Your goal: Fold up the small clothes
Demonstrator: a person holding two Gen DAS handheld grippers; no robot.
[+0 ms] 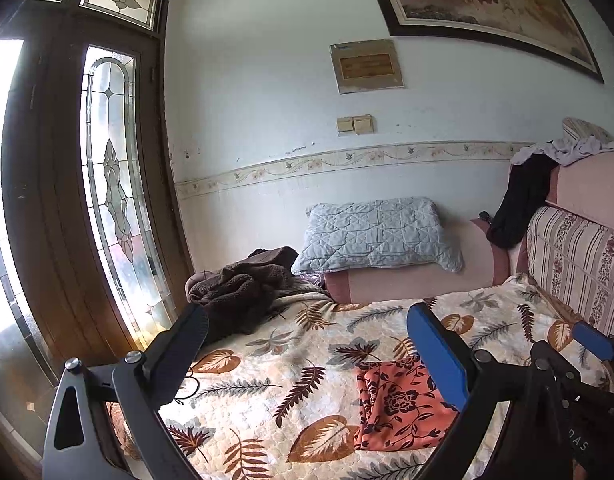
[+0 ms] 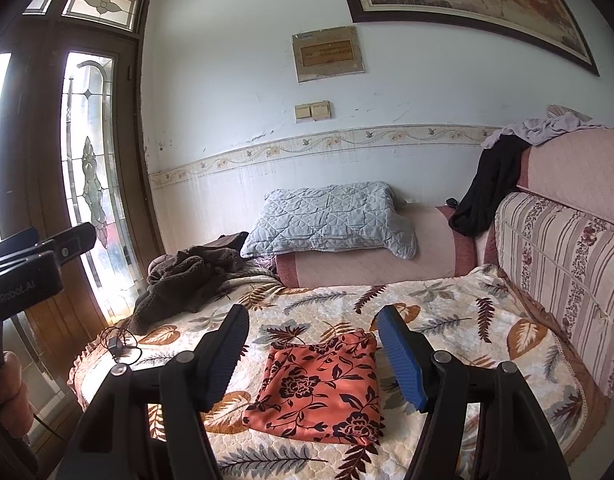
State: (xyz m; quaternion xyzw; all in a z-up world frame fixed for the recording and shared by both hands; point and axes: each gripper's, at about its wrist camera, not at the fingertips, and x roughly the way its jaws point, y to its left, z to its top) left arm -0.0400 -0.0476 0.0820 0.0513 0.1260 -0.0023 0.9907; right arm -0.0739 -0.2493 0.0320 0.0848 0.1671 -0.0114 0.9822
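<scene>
Both my jaws stand released, grasping nothing. The orange floral garment lies flat on the leaf-print bed cover, straight ahead between the fingers of my right gripper and below the right finger of my left gripper. It looks already folded into a neat rectangle, so I judge this piece is done. A brown fleecy heap farther ahead to the left may still need folding.
</scene>
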